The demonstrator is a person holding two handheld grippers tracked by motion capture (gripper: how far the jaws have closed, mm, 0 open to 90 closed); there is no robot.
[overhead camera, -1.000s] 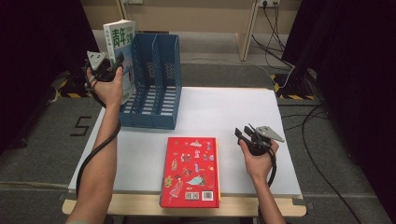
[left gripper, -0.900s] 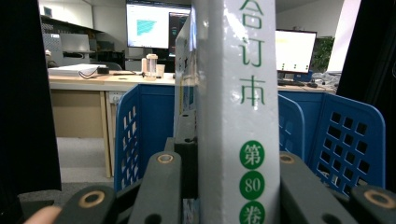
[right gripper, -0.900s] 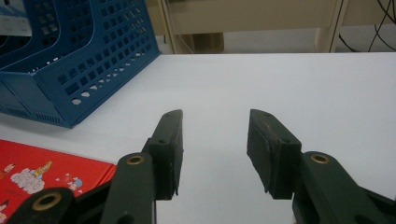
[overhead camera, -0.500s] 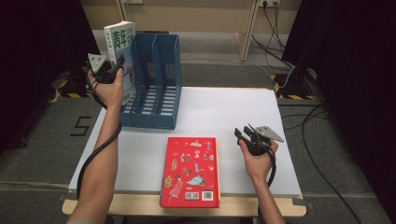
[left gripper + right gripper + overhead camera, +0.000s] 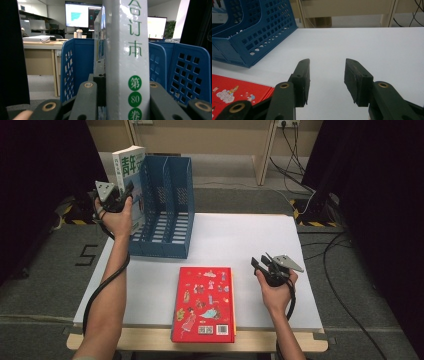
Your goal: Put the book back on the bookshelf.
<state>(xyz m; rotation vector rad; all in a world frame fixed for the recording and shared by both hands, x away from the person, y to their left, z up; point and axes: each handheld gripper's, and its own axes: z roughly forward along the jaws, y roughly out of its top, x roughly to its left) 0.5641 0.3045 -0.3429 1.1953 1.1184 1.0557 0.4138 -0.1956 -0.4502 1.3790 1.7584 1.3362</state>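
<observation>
A thick white book with green characters (image 5: 128, 167) stands upright at the left wall of the blue file rack (image 5: 167, 220). My left gripper (image 5: 120, 197) is shut on its spine, and in the left gripper view the white spine (image 5: 126, 62) is clamped between both jaws with the rack's blue walls (image 5: 75, 65) behind it. A red picture book (image 5: 205, 302) lies flat at the table's front edge. To its right my right gripper (image 5: 261, 264) hovers low over the white table (image 5: 240, 237), open with nothing between its fingers (image 5: 303, 80).
The blue rack has two slots and sits at the table's back left. Cables (image 5: 300, 180) run across the floor behind the table at the right. A wooden edge (image 5: 150, 342) runs along the table's front.
The left hand has carried the white book slightly down and toward the rack. The right gripper has stayed where it was.
</observation>
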